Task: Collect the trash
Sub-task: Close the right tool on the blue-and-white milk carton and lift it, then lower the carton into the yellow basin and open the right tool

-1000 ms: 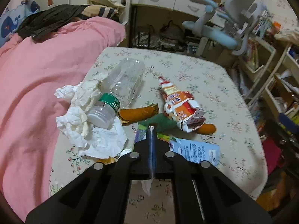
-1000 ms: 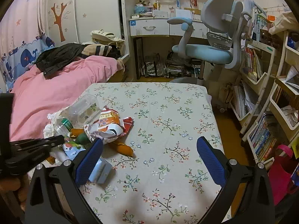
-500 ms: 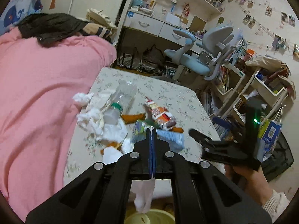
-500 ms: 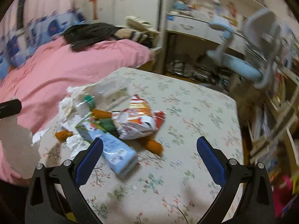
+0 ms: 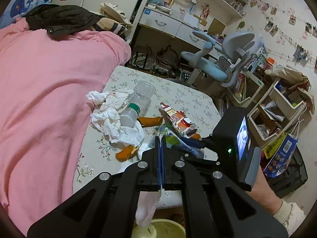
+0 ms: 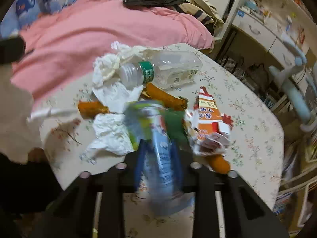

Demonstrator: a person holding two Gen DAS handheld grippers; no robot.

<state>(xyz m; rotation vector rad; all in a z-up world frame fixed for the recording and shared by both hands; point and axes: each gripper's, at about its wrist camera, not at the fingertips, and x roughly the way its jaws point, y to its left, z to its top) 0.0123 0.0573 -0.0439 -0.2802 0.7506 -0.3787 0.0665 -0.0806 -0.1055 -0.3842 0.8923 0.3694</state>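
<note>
Left claw [image 5: 160, 138]: I hold it pressed together on a tissue [image 5: 147, 208] hanging below it, above a bin [image 5: 158, 229] | Right claw [image 6: 158, 148]: closing around a blue packet [image 6: 158, 158], bottle [image 6: 158, 69] beyond it on the table [image 6: 247, 119].

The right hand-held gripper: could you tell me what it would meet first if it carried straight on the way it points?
The right hand-held gripper is closing around the blue wrapper already between its fingers; beyond that, probably the floral-covered table, though motion blur leaves depth unclear.
</note>
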